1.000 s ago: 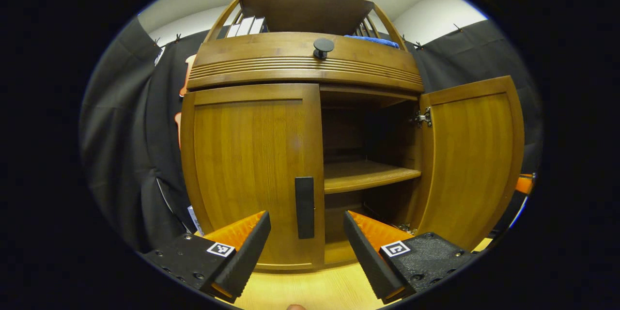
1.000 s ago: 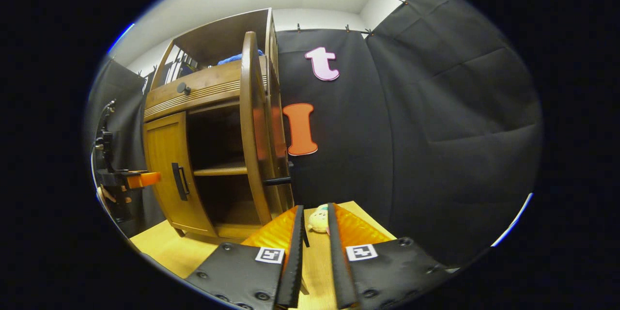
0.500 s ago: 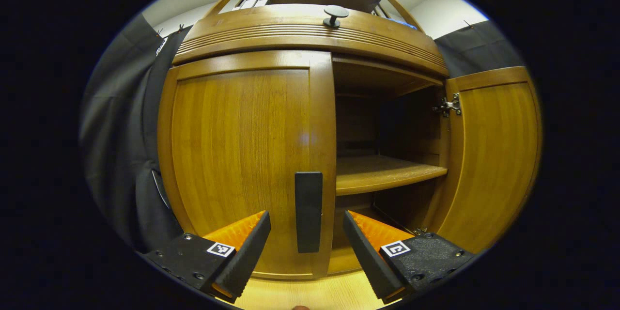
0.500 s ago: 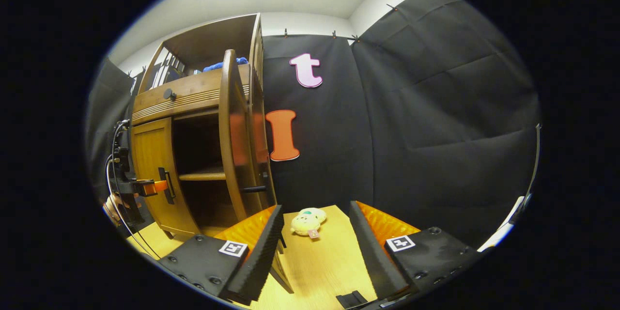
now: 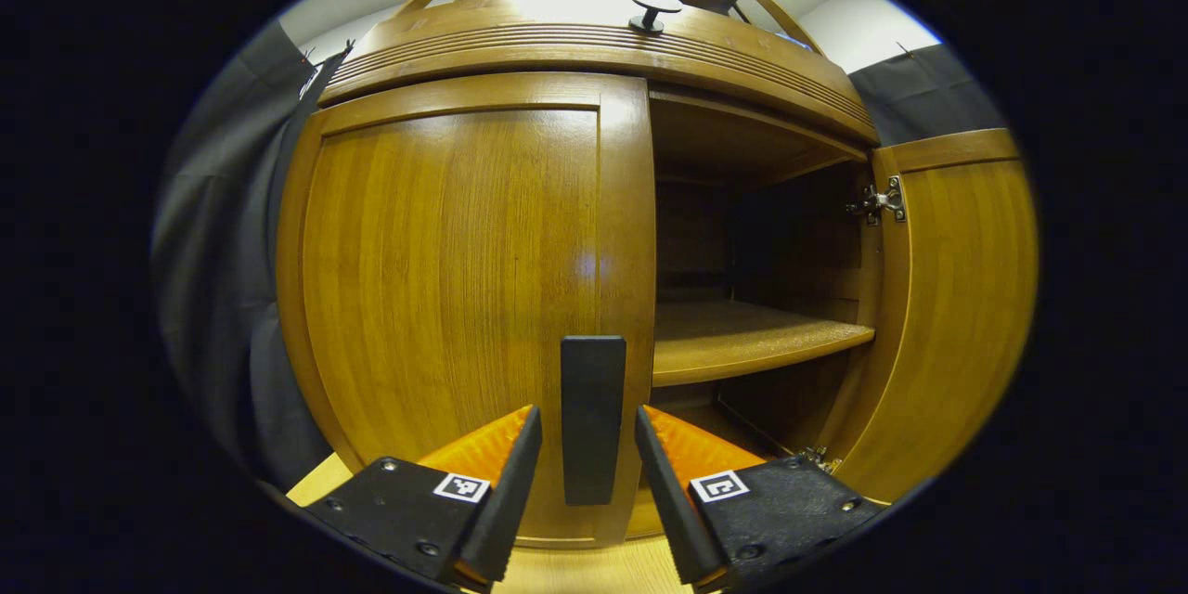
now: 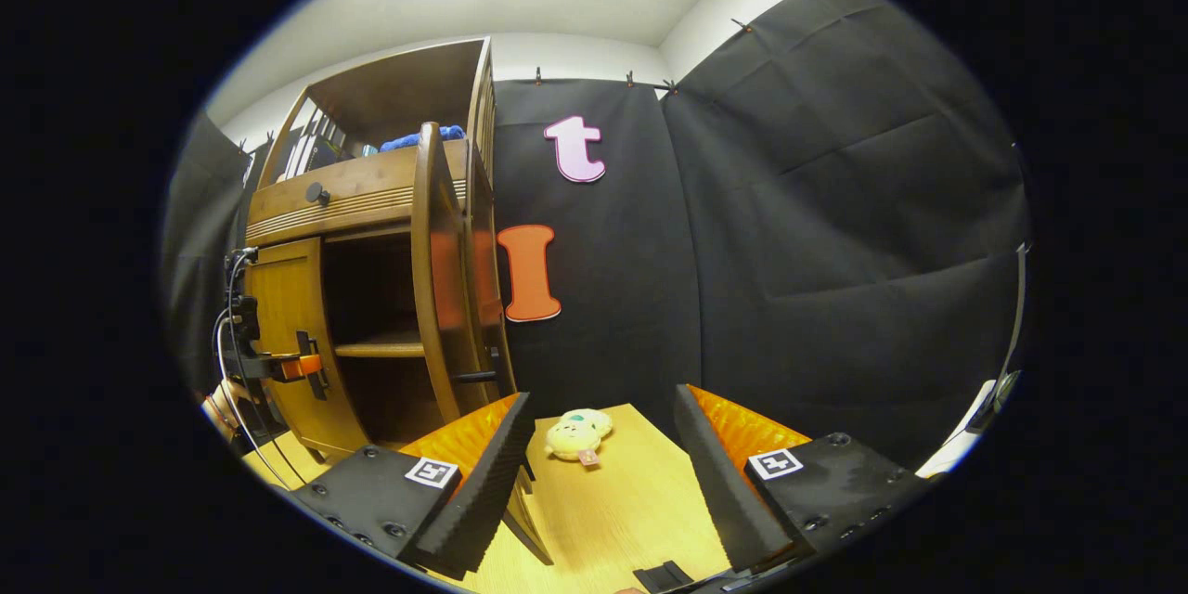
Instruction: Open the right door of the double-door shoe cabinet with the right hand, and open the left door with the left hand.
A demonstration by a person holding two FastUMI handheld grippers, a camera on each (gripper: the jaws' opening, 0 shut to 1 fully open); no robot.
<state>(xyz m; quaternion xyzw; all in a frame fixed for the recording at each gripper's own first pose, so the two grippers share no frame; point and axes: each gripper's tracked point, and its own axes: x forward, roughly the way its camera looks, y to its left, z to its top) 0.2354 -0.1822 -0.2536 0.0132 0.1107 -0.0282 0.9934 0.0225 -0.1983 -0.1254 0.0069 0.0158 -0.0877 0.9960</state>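
Left gripper view, lower centre: the left gripper (image 5: pixel 587 445) brackets the closed wooden left door's black bar handle (image 5: pixel 592 418), jaws narrowly apart, ready to pull; the right gripper (image 6: pixel 599 445) gapes wide, empty.

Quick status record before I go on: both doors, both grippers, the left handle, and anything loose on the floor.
right door: swung open, hinge showing
left door: closed
left door handle: upright bar between the left gripper's fingers, gaps on both sides
left gripper: open, straddling the handle, not yet clamped
right gripper: open, holding nothing, away from the cabinet
shelf: bare where visible
plush toy: on the wooden floor beside the open door
done: right door
left to do: left door
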